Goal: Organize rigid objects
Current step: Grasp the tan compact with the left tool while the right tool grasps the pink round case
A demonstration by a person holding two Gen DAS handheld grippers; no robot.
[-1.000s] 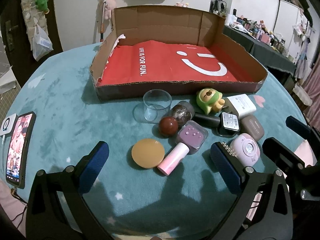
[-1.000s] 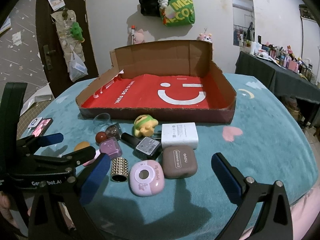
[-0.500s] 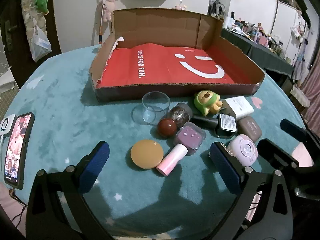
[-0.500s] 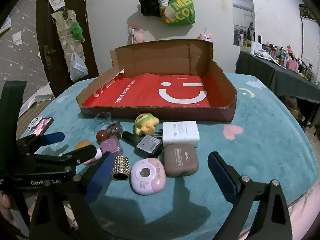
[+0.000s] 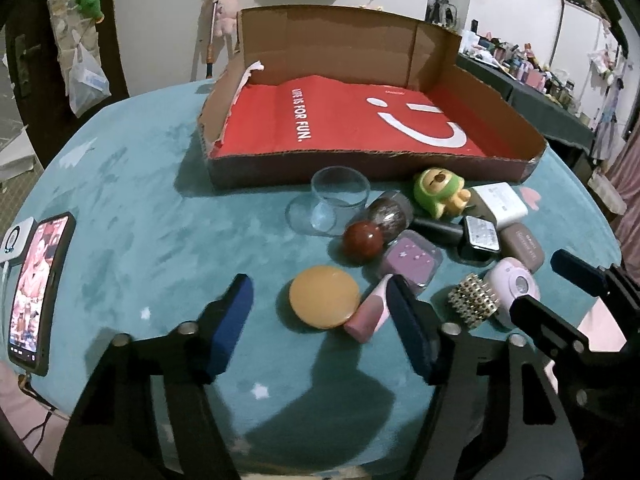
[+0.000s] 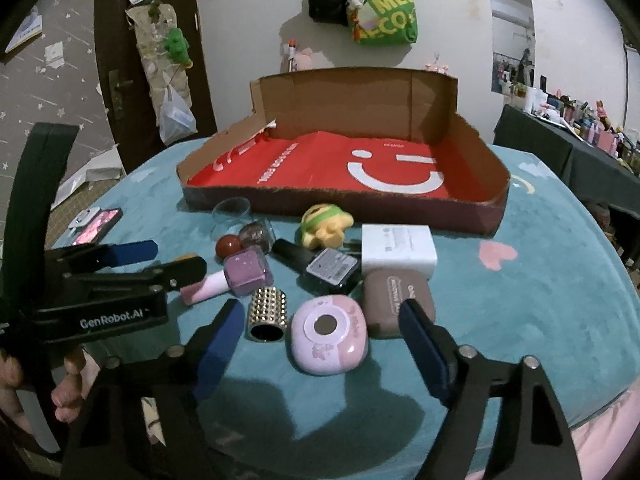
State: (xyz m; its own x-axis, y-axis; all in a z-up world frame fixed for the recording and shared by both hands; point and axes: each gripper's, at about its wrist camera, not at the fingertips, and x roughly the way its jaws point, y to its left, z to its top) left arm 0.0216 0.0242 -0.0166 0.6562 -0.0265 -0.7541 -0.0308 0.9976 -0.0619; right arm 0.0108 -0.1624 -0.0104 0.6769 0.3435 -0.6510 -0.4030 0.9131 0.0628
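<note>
Your left tongs [image 5: 320, 312] have moved closer around the orange disc [image 5: 324, 302], your right tongs [image 6: 320, 344] around the pink case [image 6: 329, 334], both wide apart, so grabbing comes next; the box [image 6: 344, 204] waits behind.

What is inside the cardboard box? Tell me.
The cardboard box holds only a red liner printed with a smiley; no objects are visible. Its near wall hides the front floor strip.
</note>
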